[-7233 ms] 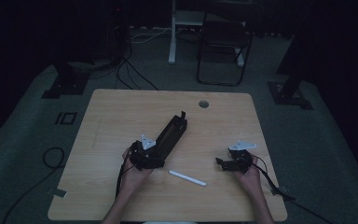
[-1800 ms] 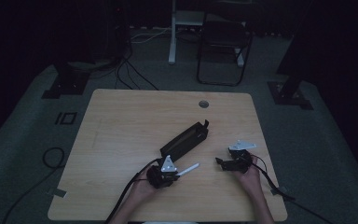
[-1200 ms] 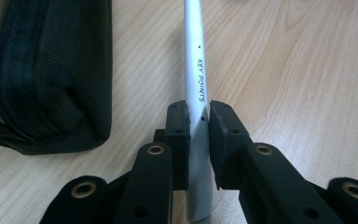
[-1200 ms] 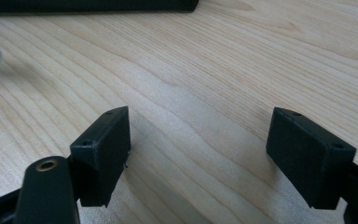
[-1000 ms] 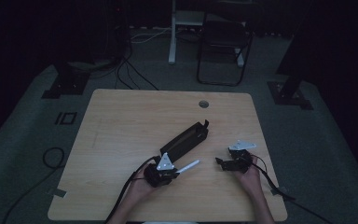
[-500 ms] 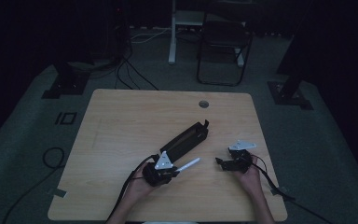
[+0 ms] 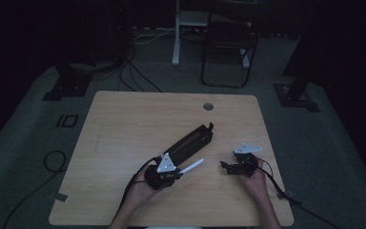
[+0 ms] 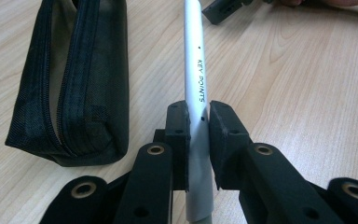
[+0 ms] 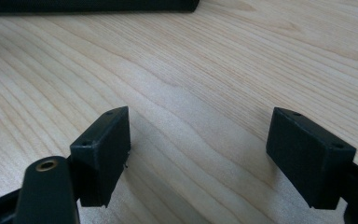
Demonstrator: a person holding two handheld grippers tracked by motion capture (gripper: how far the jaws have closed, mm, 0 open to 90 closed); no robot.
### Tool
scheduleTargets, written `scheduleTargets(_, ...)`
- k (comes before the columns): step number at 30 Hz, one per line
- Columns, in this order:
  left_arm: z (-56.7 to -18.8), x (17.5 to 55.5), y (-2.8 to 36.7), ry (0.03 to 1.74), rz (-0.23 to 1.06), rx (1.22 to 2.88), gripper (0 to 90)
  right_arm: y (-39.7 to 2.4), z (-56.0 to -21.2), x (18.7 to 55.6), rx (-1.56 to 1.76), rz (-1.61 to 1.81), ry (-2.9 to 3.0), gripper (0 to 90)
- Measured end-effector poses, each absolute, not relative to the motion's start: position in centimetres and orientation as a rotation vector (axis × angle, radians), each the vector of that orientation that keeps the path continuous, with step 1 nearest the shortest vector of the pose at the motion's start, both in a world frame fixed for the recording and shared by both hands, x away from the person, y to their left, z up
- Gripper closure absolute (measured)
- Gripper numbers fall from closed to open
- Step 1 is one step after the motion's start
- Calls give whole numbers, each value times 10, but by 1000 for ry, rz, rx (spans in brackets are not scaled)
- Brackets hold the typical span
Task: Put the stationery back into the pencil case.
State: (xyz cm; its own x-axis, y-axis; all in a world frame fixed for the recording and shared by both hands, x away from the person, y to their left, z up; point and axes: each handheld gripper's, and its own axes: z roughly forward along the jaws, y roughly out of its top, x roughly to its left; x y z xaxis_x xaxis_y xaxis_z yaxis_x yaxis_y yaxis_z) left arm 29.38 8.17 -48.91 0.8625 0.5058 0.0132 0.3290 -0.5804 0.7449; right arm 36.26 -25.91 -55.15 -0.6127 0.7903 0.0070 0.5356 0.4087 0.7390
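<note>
While the left gripper (image 8: pixel 196 126) holds the white pen (image 8: pixel 193 70) tight between its fingers (image 8: pixel 177 135), the pen sticks out past the fingertips and points away from them. Black letters run along its side. Just off to one side of the fingers lies the black pencil case (image 8: pixel 70 79), flat on the wooden counter (image 8: pixel 307 93), with its zipper open. From the high view, the pen (image 7: pixel 191 166) sits close beside the near end of the case (image 7: pixel 190 143).

Over by the right gripper (image 9: pixel 198 140), the fingers (image 9: pixel 105 140) are spread wide with nothing between them, only bare counter. That gripper rests apart from the pen and the case.

I think the step now is picking up the pen to put it in the case. Next, the pen tip likely has to be turned toward the open zipper and slid inside. The empty fingers may need to hold the case open, since its soft sides lie close together.
</note>
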Motion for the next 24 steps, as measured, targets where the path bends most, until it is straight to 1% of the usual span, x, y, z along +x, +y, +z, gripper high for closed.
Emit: scheduleTargets(24, -466, 287, 86, 601, 313, 2197, 791, -259, -551, 363, 1145, 1032, 2326, 213)
